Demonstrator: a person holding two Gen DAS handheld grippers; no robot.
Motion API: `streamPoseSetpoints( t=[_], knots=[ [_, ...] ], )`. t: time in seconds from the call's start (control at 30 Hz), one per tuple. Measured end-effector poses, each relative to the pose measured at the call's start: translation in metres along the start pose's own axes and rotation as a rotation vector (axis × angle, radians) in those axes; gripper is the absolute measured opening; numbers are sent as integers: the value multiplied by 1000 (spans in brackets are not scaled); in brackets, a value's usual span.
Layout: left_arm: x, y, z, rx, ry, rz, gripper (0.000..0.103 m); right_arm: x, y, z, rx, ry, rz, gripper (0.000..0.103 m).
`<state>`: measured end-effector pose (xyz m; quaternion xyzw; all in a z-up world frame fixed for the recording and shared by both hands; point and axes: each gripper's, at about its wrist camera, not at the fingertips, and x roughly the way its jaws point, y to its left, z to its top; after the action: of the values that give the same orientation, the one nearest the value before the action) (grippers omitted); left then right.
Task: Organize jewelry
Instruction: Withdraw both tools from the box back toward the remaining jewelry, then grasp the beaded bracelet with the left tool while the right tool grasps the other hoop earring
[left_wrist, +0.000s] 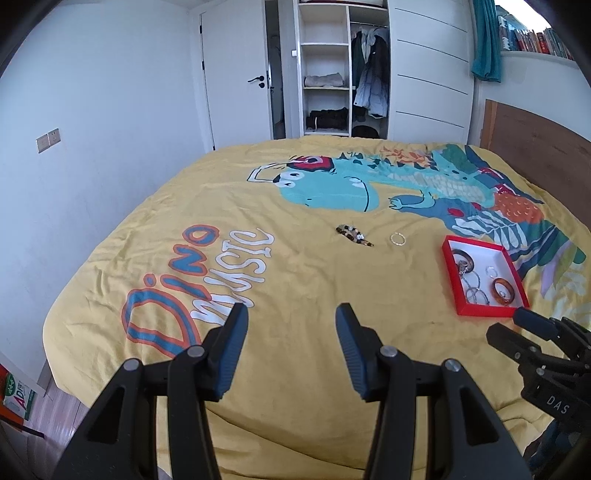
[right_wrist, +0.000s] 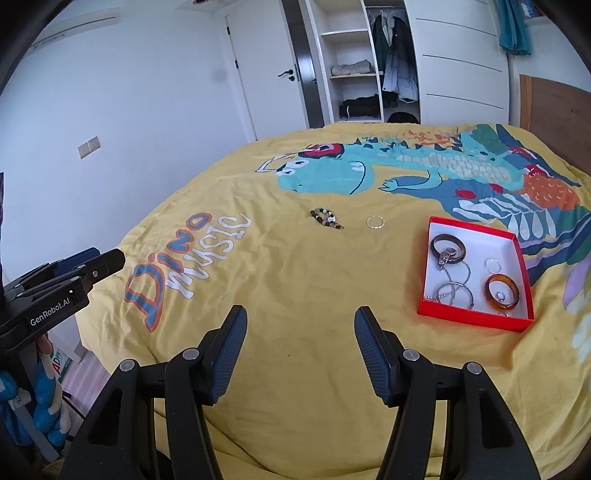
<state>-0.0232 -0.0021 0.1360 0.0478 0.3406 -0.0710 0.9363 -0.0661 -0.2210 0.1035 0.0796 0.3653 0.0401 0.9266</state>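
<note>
The fingers of the left gripper (left_wrist: 291, 314) and right gripper (right_wrist: 301, 317) are held apart, empty, above the yellow dinosaur-print bedspread (right_wrist: 295, 277); a red cardboard jewelry box (right_wrist: 476, 319) is seen at right.

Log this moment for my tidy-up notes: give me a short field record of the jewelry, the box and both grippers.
surface: yellow bedspread
container: red box, open
in box: dark bangle, amber bangle, chains
still loose: beaded bracelet, thin hoop
left gripper: open, empty
right gripper: open, empty
</note>
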Motion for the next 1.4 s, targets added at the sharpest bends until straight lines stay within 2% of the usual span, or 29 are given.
streamPoseSetpoints(
  t=[0.6, 1.0, 1.2, 1.4],
  knots=[
    [87, 1, 7, -28, 145, -25, 48, 65, -16, 7, 25, 96, -10, 60],
    [172, -4, 18, -51, 255, -18, 48, 127, -40, 19, 48, 165, -8, 60],
    [226, -8, 42, -87, 297, -68, 48, 166, -59, 51, 44, 160, -27, 60],
    [292, -37, 77, -97, 319, -176, 48, 216, -86, 90, 44, 159, -57, 60]
  ],
)
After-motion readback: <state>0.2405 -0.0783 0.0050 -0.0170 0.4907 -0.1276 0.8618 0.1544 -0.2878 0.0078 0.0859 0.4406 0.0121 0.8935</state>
